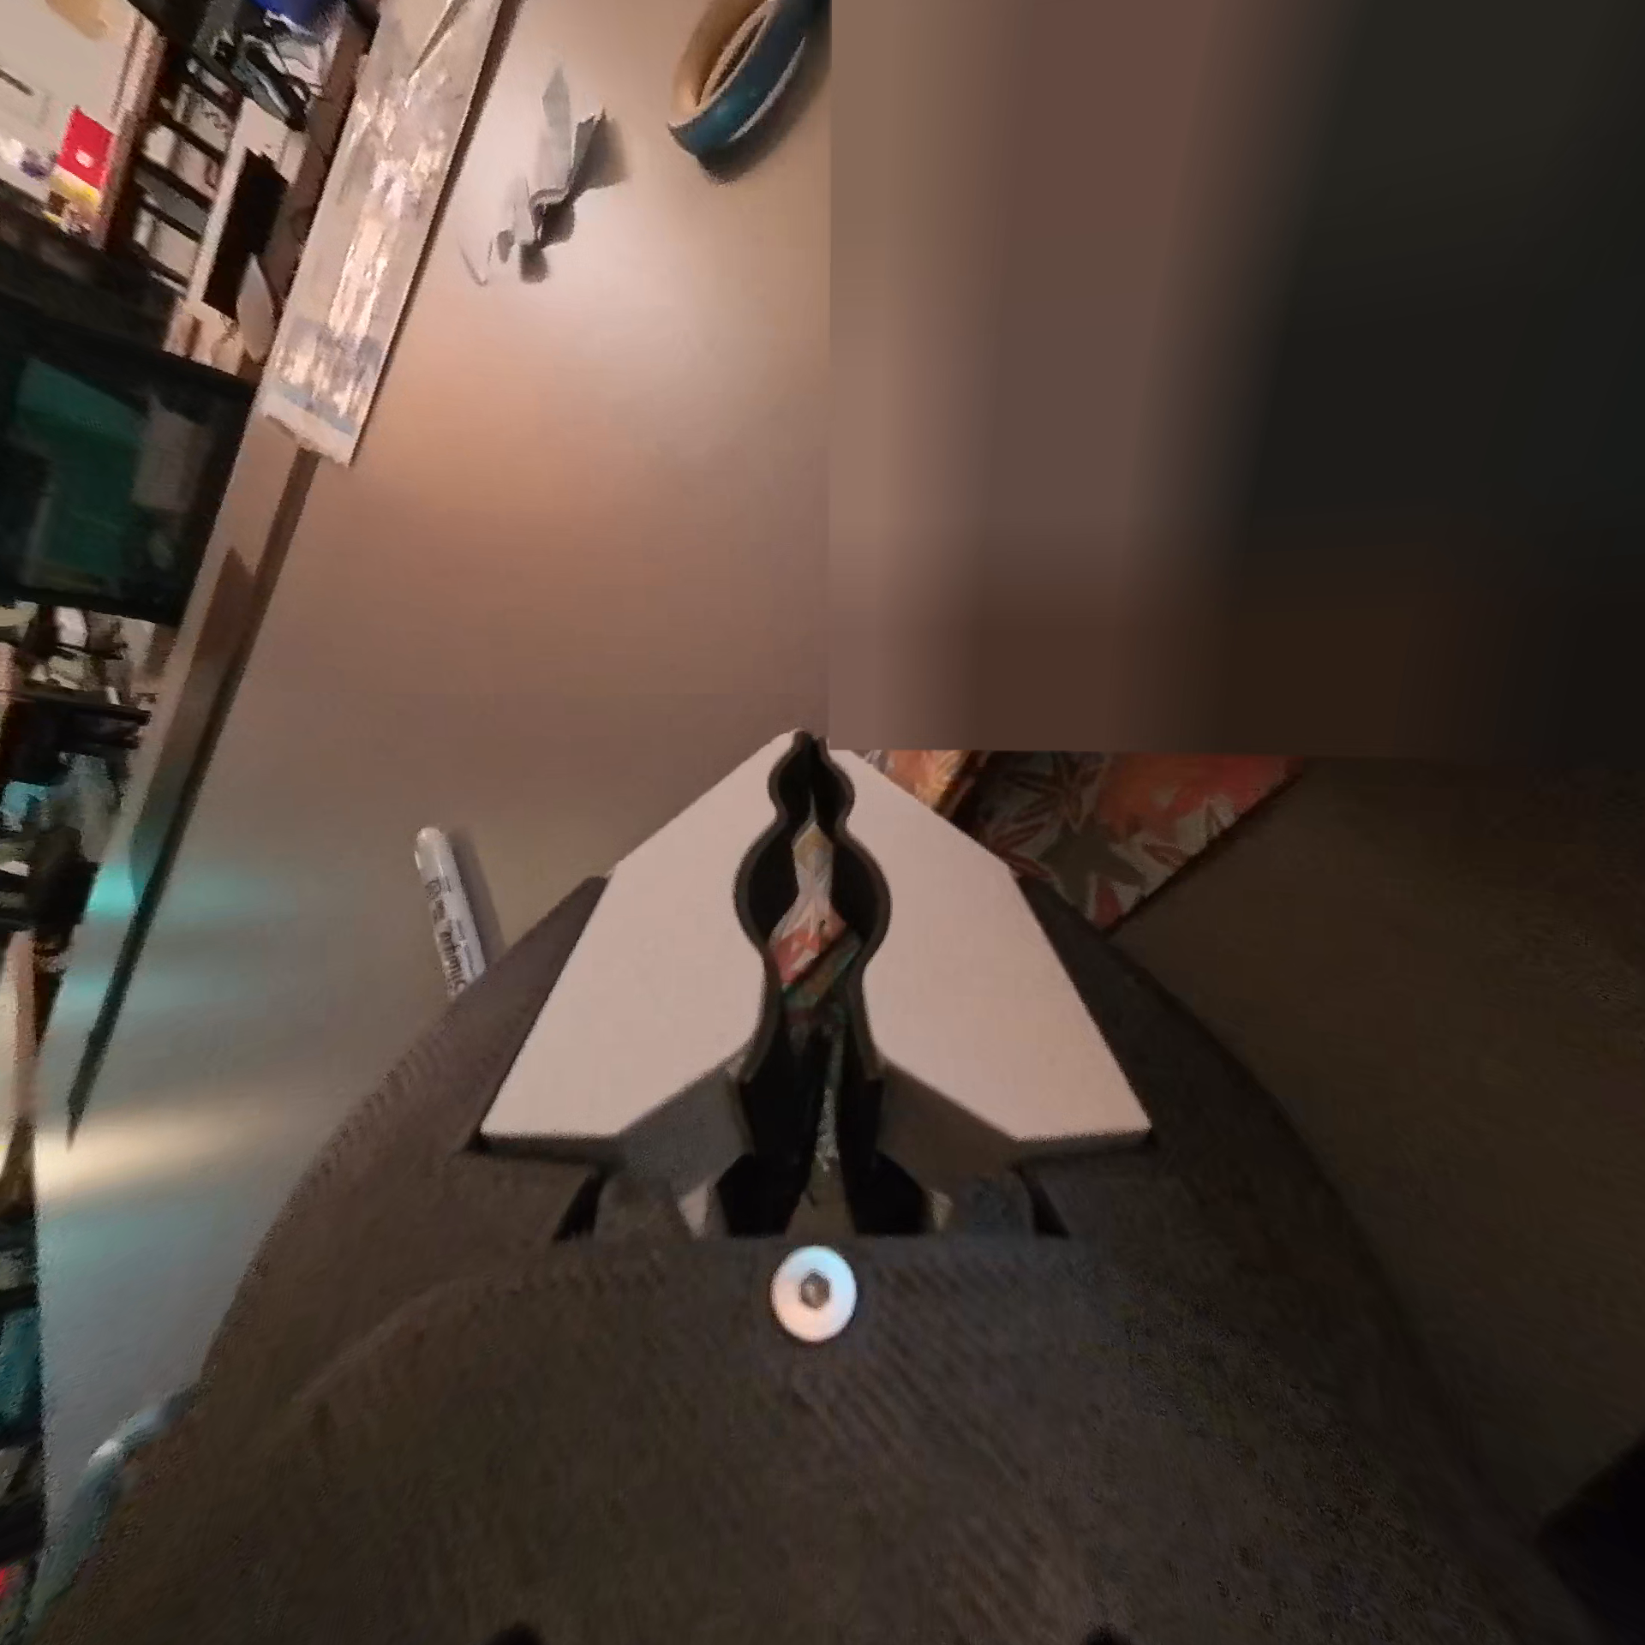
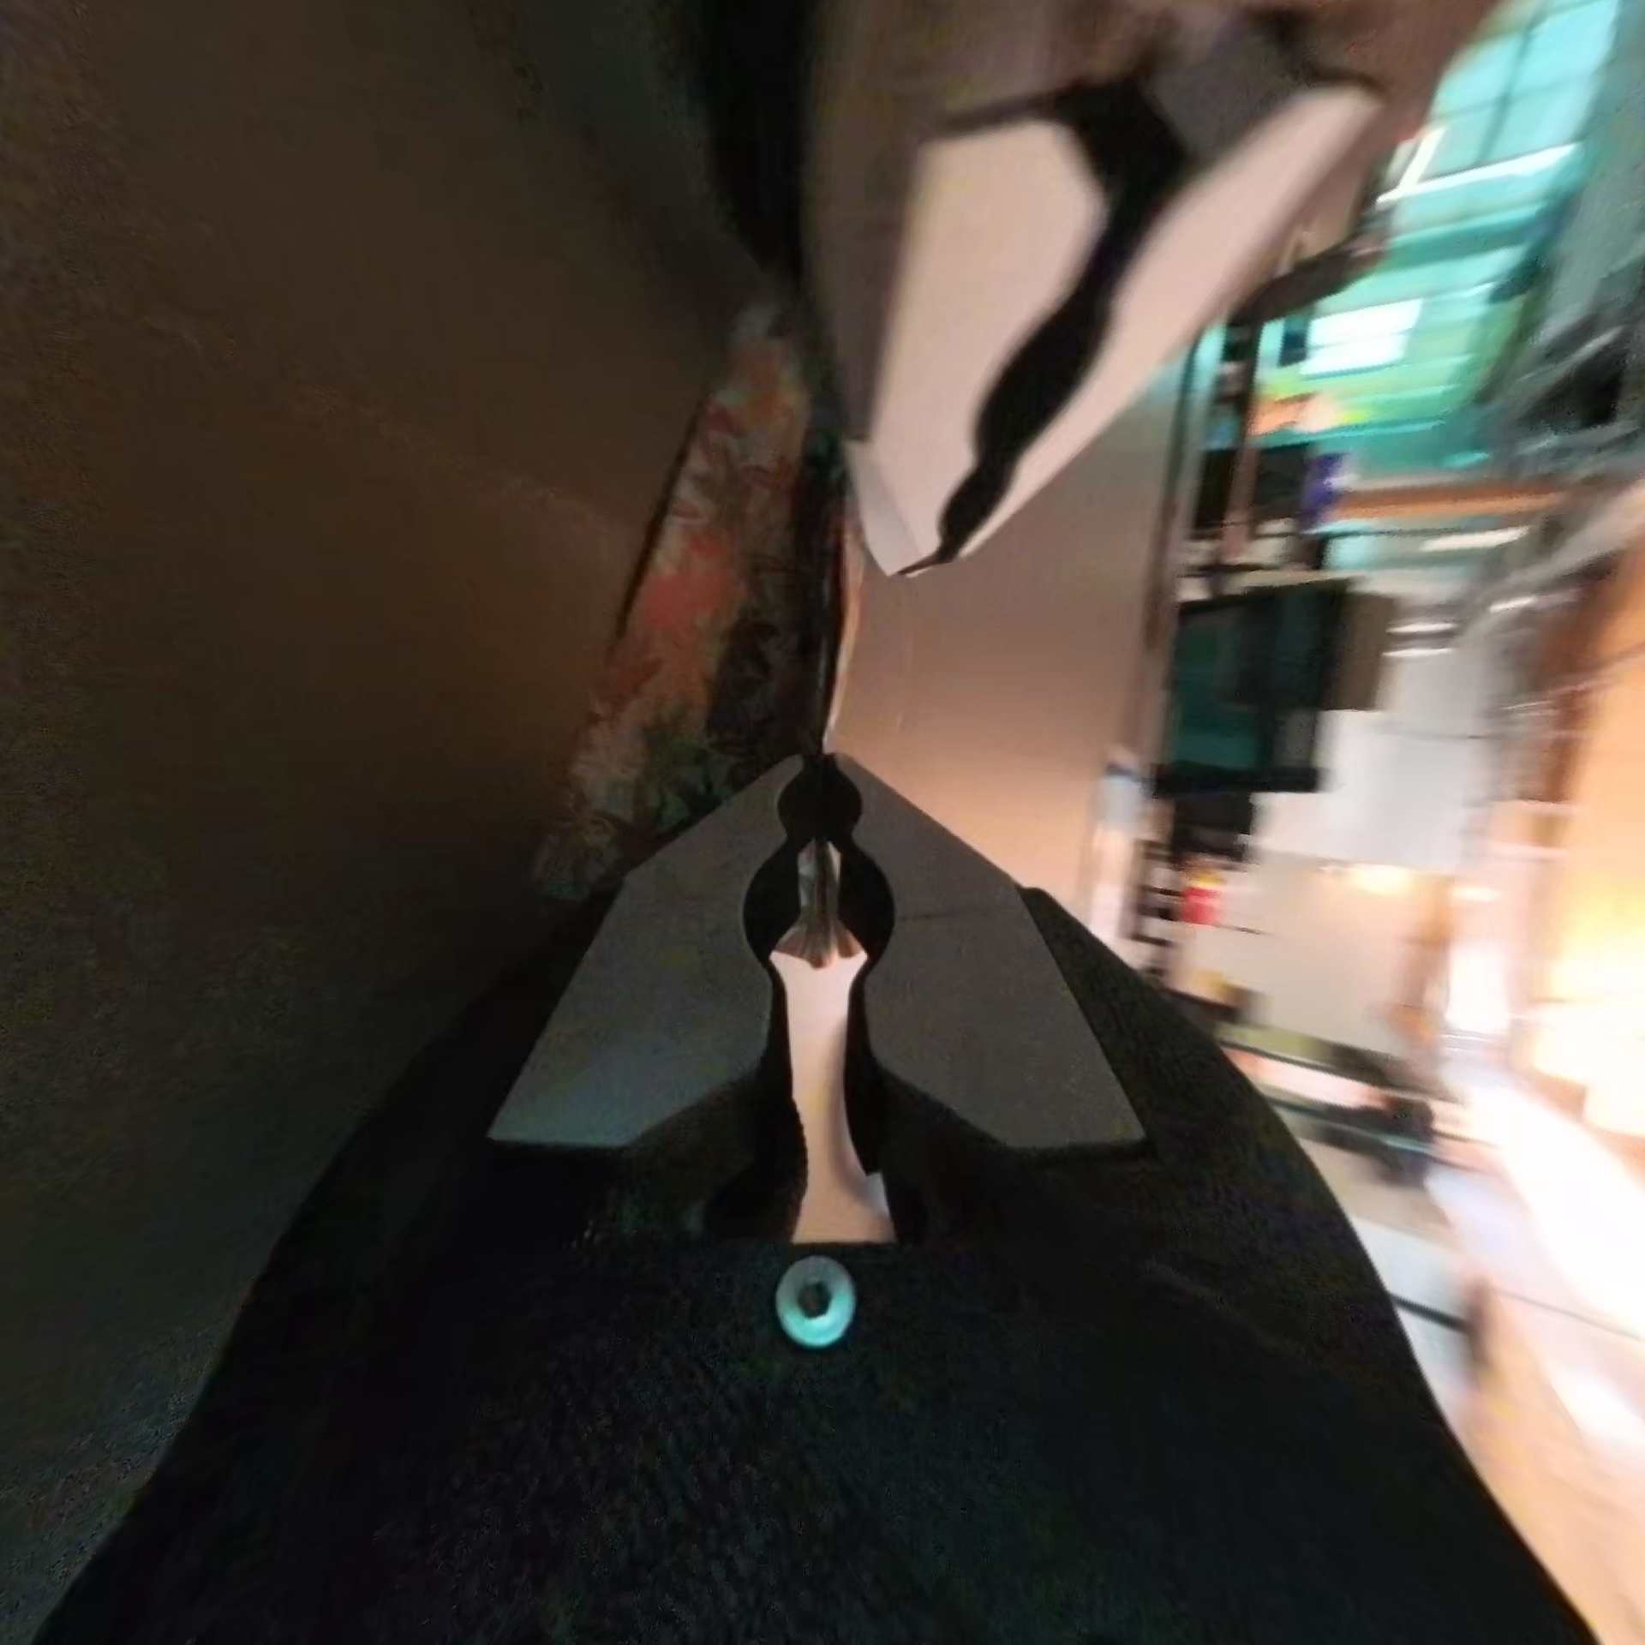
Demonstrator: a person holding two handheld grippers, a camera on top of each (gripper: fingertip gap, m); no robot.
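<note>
Jaws first: the left gripper has its jaws pressed together, pinching a fold of patterned cloth that threads back through the slot between the fingers. In this left wrist view the rest of the cloth fans out to the right of the fingers, orange and dark leaf print, lying against a dark carpeted floor. A white marker lies on the pale surface just left of the gripper. Farther off on that surface sit crumpled paper and a tape roll, both well apart from the fingers. A blurred patch covers the upper right.

Over to the right wrist view, heavily motion-blurred: the right gripper is clamped too, nipping a thin edge of the same cloth, which runs taut away from the tips toward the left gripper just above. So the cloth hangs stretched between the two pinches, above the surface.

To hold well, I'd judge both pinches want to stay deep and the pull even, so the edge doesn't slip. Nothing sits between the two grippers; the marker is the nearest clutter.
</note>
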